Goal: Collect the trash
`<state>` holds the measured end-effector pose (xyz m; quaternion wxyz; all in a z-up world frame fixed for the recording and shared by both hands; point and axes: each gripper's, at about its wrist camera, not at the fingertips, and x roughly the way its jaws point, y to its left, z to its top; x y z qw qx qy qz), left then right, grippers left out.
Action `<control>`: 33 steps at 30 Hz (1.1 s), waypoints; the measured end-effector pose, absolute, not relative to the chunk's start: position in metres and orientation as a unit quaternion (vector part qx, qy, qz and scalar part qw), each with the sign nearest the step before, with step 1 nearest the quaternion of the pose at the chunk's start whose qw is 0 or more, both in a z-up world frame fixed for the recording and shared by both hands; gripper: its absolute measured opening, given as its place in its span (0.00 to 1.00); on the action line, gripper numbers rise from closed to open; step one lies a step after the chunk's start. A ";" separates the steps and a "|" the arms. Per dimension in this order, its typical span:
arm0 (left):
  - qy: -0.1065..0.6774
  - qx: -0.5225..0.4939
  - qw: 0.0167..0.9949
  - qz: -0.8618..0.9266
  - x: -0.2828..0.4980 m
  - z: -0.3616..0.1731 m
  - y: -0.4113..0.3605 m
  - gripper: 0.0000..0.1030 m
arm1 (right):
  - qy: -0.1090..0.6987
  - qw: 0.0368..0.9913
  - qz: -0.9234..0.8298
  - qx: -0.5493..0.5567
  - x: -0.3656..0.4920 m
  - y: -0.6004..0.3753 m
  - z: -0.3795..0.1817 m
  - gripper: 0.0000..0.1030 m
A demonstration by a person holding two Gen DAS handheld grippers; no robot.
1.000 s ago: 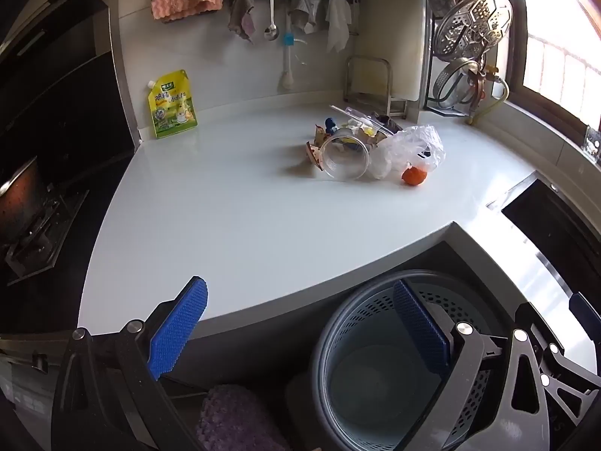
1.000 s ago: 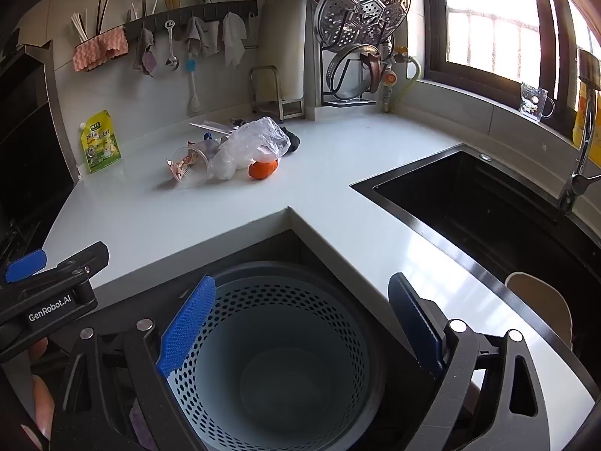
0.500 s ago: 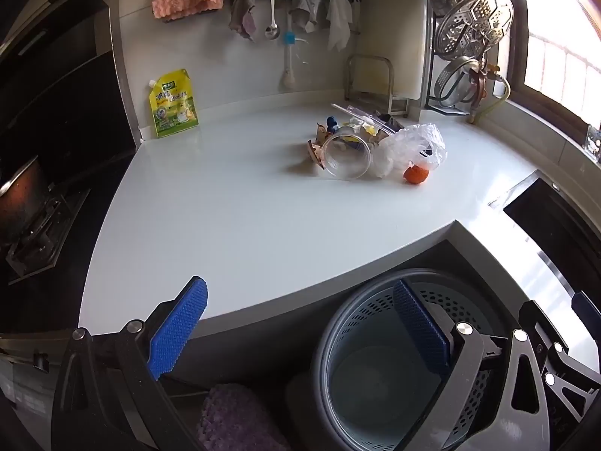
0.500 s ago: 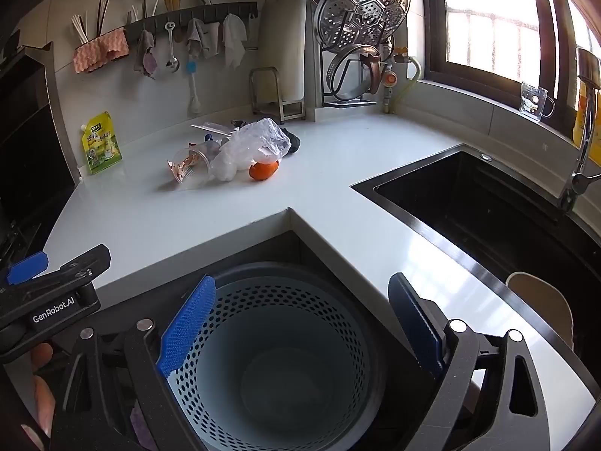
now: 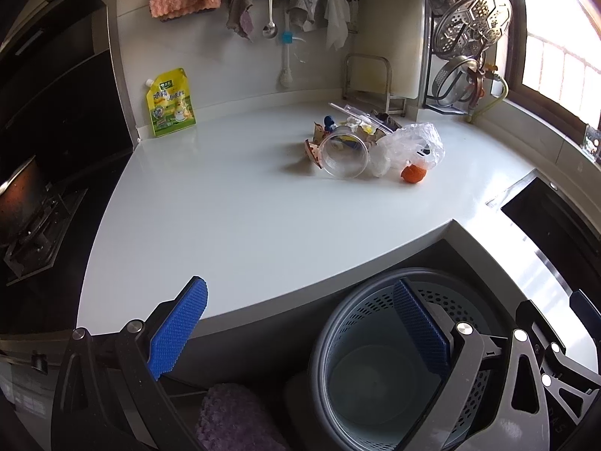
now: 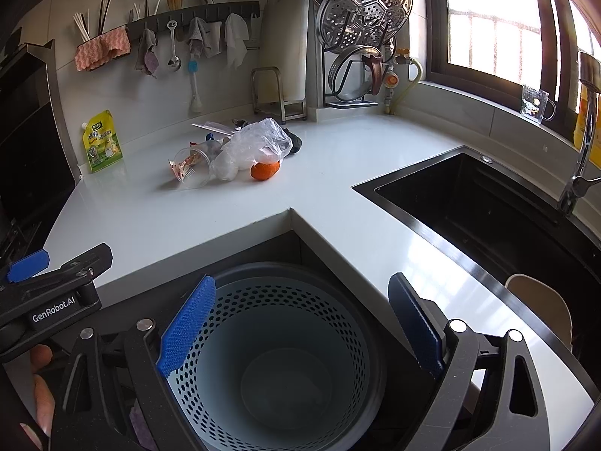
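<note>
White surface (image 5: 233, 203) w/ perforated trash bin (image 6: 278, 342) tucked under its front notch, empty. Trash pile sits far back from bin: plastic bag (image 5: 413, 143), clear cup (image 5: 343, 156) on its side, mouth toward jaws, orange peel (image 6: 265, 170). Left gripper (image 5: 296, 334) and right gripper (image 6: 300, 329) both spread, holding nothing, well apart from pile; neither clearly nearer.

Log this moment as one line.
stage: before first pick | left gripper: open, empty | right gripper: open, empty | trash pile: on counter, untouched | bin: empty
</note>
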<state>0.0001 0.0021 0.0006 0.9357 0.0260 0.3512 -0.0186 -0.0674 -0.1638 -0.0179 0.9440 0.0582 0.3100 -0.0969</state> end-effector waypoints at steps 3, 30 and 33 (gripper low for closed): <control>0.349 0.028 0.936 -0.019 0.000 0.001 0.001 0.94 | 0.309 0.944 -0.097 0.057 -0.068 -0.164 -0.017 0.86; 0.348 0.029 0.937 -0.020 -0.001 0.001 0.001 0.94 | 0.310 0.944 -0.097 0.057 -0.068 -0.163 -0.017 0.86; 0.348 0.030 0.937 -0.020 -0.001 0.001 0.001 0.94 | 0.310 0.944 -0.097 0.057 -0.068 -0.162 -0.018 0.86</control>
